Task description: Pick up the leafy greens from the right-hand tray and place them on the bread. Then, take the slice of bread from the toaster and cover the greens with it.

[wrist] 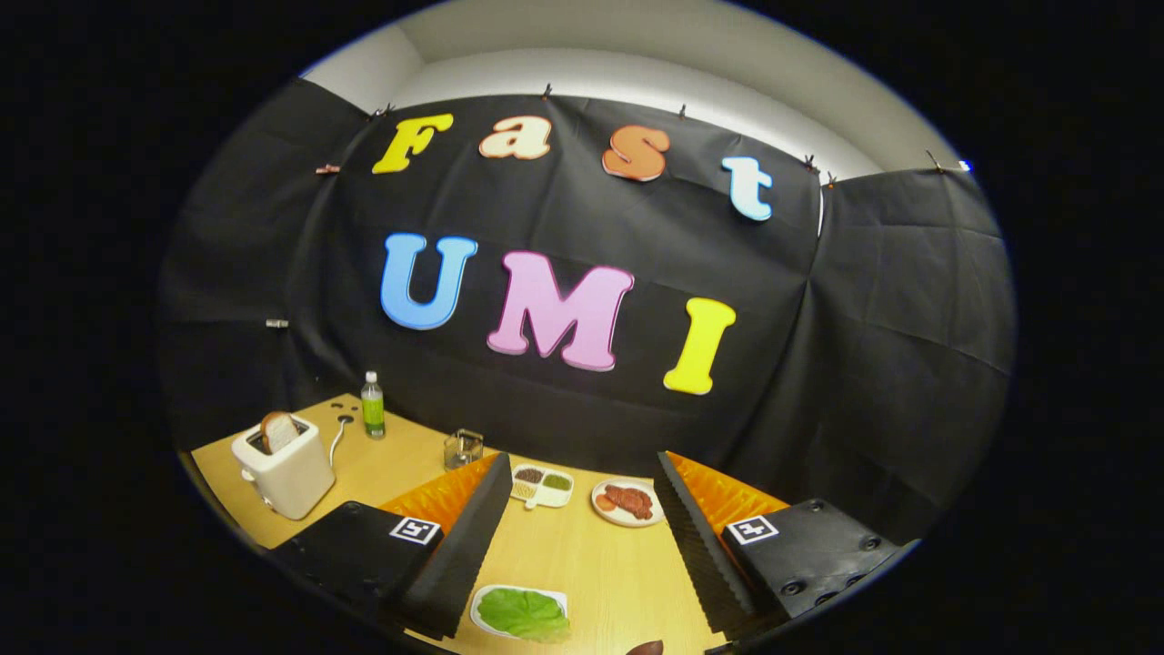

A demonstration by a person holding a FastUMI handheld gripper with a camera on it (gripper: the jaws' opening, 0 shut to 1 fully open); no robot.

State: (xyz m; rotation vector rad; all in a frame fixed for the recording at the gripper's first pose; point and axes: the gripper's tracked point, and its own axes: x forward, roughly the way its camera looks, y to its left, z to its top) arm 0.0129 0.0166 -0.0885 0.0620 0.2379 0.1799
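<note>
The tool hangs wide open and empty above a pale wooden table. Ruffled leafy greens lie on a white tray low in the frame between its fingers; a bread slice stands in the boxy cream toaster at left.

We see a light wooden table carrying a white toaster, a green-labelled bottle and a small glass container at the back. Nearer us lie a divided condiment dish, a plate of sliced meat and a tray of leafy greens.
</note>
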